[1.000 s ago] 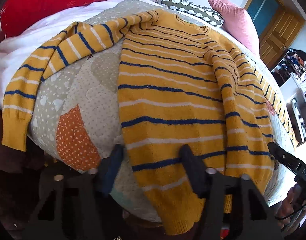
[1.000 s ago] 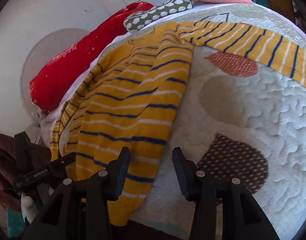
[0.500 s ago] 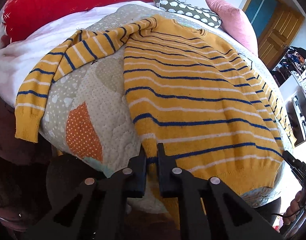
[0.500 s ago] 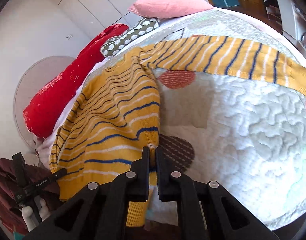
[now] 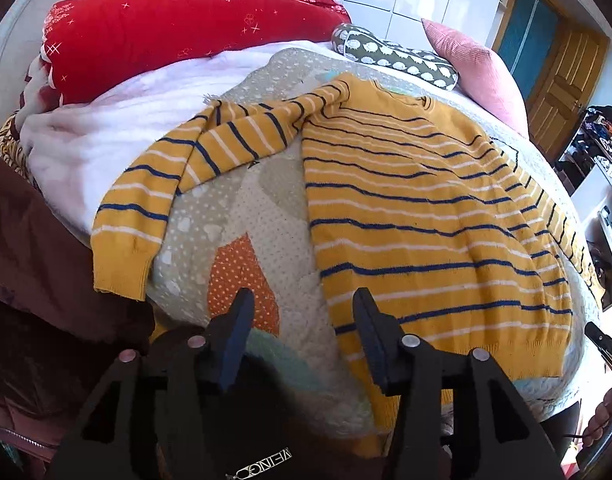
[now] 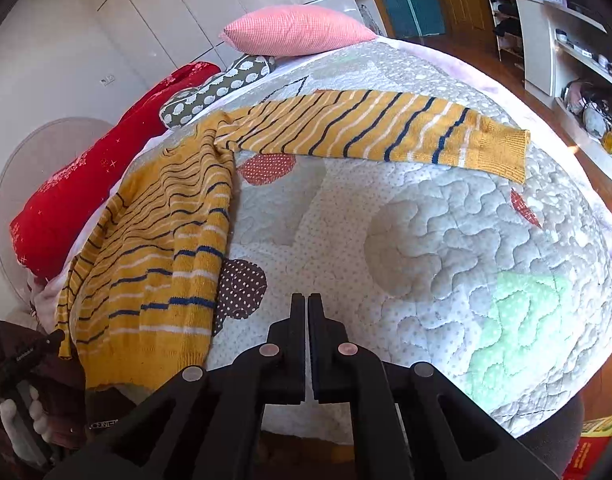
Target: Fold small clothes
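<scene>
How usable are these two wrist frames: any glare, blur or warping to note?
Left wrist view: sharp, heavy fisheye bulge, dark corners, blown-out brightness at the right edge beyond the yellow striped knit sweater. Right wrist view: sharp too, the quilted patchwork bedspread domed by the lens, sunlit, glare on the glossy white cupboard doors.

I'm seeing the sweater lying flat on the quilt, sleeves spreading to either side of it, pillows sitting beyond its collar.
</scene>
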Available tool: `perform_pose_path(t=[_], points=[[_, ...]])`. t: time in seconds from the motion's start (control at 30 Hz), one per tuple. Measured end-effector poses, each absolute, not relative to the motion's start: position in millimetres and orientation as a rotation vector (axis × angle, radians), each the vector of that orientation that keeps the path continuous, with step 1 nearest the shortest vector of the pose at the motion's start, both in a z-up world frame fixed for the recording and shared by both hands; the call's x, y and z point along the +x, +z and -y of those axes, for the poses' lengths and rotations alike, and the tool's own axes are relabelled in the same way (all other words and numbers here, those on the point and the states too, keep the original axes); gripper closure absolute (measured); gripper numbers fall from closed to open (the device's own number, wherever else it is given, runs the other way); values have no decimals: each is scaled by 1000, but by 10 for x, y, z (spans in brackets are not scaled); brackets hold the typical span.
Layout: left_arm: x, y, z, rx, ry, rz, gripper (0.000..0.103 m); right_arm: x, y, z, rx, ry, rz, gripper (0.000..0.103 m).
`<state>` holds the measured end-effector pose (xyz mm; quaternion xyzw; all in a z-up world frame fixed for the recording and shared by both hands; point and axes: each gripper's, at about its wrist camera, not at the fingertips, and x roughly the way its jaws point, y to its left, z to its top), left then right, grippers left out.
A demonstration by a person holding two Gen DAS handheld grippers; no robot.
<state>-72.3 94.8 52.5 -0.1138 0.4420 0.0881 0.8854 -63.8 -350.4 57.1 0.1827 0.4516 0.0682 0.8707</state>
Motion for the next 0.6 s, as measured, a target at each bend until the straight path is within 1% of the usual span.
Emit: perform_pose_path(t=[0.07, 0.23, 0.3, 0.33, 0.37, 0.4, 0.43, 0.47, 0.6], points=[[-746, 530, -994, -238, 200, -908, 48, -605, 574, 3388, 365, 167, -955, 99], [-818, 497, -1301, -299, 268, -874, 46, -447, 693, 2939, 298, 281, -964, 99], [-873, 462, -1457, -347, 282, -865, 46, -344, 765, 2663, 269, 352, -967, 96], [-924, 445, -1536, -367, 294, -855, 46, -289, 798, 2496, 254, 395, -968, 91], [-982, 431, -1598, -379, 306, -845, 46, -217, 833, 2312, 237, 441, -971, 82], [-1040, 417, -1658, -391, 314, -834, 46, -147, 866, 2094, 217, 492, -973, 77], [-1109, 399, -1729, -401, 322, -825, 46, -81, 901, 1869, 194, 543, -976, 68], [-1169, 380, -1776, -407, 331, -820, 45, -23, 932, 1618, 165, 596, -977, 65], [-1436, 304, -2014, -413, 369, -805, 44, 88, 1023, 457, 4, 824, -970, 64]])
